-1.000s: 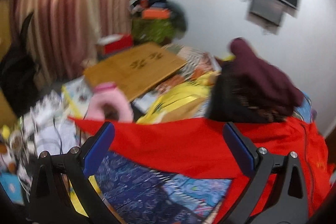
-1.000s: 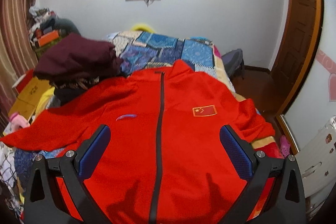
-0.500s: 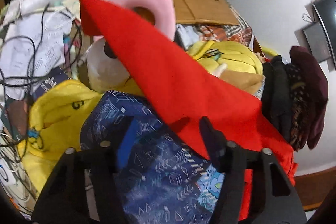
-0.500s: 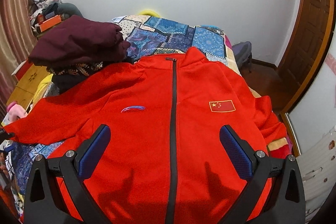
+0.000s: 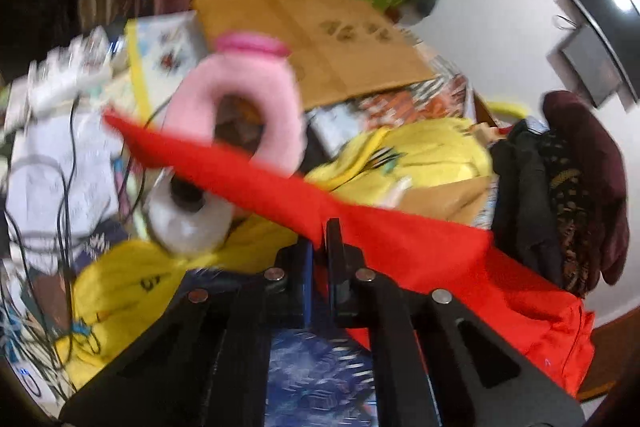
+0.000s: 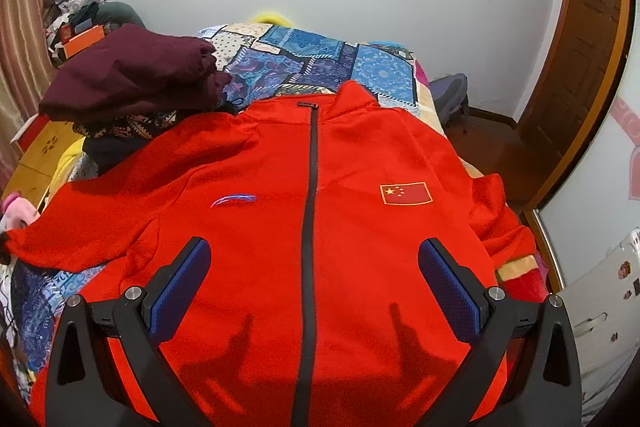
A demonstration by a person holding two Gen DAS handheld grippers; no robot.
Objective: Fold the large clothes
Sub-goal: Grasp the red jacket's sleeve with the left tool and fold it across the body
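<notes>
My red jacket point(image 6: 248, 235) lies face up and spread flat on the bed, collar at 12 o'clock, hem toward me at 6. A dark zipper point(image 6: 310, 227), closed to the collar, runs down its middle. A small blue-and-red logo point(image 6: 233, 199) sits on the chest at 9 o'clock of the zipper, a flag patch point(image 6: 406, 193) at 3 o'clock. One sleeve point(image 5: 224, 167) stretches out toward 9 o'clock, its lower edge pinched in my left claw point(image 5: 319, 251).

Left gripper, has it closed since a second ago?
Yes. The left gripper, wide open a second ago, is now shut on the red sleeve, which stretches in front of the pink ring pillow.
</notes>
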